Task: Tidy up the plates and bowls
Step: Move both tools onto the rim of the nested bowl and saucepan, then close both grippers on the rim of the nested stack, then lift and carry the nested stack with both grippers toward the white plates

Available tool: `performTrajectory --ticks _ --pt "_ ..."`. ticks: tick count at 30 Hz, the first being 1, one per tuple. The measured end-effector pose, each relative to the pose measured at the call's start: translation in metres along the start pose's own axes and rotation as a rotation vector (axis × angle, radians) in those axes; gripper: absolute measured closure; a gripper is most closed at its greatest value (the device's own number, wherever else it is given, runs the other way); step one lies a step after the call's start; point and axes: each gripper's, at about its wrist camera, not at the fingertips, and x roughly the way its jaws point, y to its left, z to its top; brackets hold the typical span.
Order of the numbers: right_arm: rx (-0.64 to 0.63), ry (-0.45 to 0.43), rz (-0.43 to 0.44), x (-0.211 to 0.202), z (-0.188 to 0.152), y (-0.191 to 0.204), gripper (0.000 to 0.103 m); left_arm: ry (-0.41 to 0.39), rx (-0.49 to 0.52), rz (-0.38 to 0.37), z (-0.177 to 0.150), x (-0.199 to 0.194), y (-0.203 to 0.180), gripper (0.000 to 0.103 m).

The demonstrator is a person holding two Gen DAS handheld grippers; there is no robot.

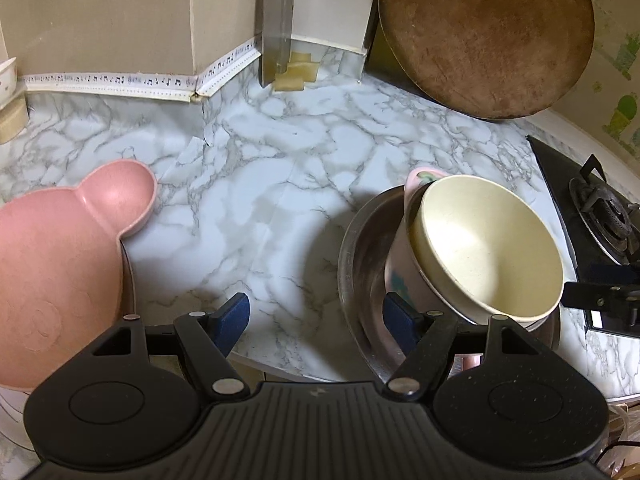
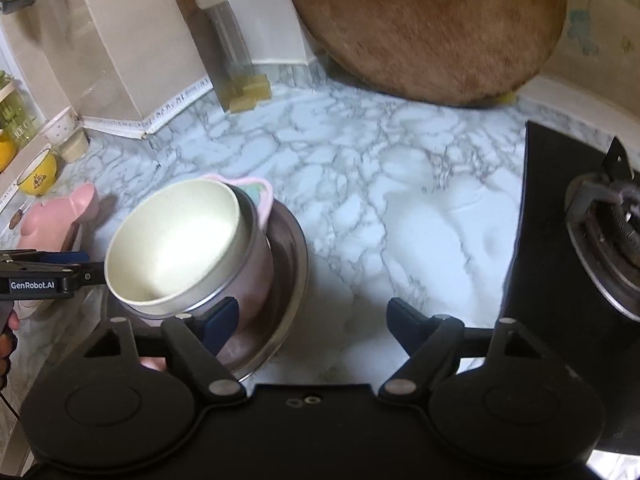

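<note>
The sorting looks partly done: one cream round bowl sits tilted inside one pink patterned bowl, both in one steel plate on the marble counter. One pink bear-shaped plate lies apart, not yet stacked. Left tongs and right tongs are released, grasping nothing.

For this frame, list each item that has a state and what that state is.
left gripper: open, nothing between the jaws
right gripper: open, empty
cream bowl: tilted, nested in pink bowl
pink bowl: tilted inside steel basin
steel basin: on counter
bear-shaped plate: empty
gas burner: unlit
</note>
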Motion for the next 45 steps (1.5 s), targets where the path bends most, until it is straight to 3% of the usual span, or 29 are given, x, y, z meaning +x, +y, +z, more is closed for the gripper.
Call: performTrajectory --ticks 7,12,18,26,30,34,45 --pt "0.028 0.050 0.001 0.018 -0.002 -0.001 0.031 0.022 -0.014 -0.002 0.000 0.014 0.000 0.031" --pt "0.027 0.068 -0.004 0.026 0.000 -0.001 0.043 0.028 -0.016 -0.005 0.003 0.021 -0.002 0.033" --pt "0.022 0.089 -0.005 0.034 0.003 0.000 0.056 0.038 -0.028 -0.029 0.009 0.026 -0.005 0.045" --pt "0.023 0.108 0.017 0.039 0.005 0.003 0.069 0.044 0.004 -0.065 0.011 0.026 -0.015 0.075" --pt "0.025 0.111 0.024 0.040 0.006 0.004 0.074 0.034 0.021 -0.051 0.011 0.026 -0.018 0.079" --pt "0.020 0.109 0.039 0.041 0.008 0.007 0.087 0.038 0.020 -0.030 0.012 0.027 -0.017 0.088" --pt "-0.004 0.094 -0.014 0.039 0.008 0.015 0.088 0.040 -0.010 -0.004 0.012 0.025 -0.020 0.090"
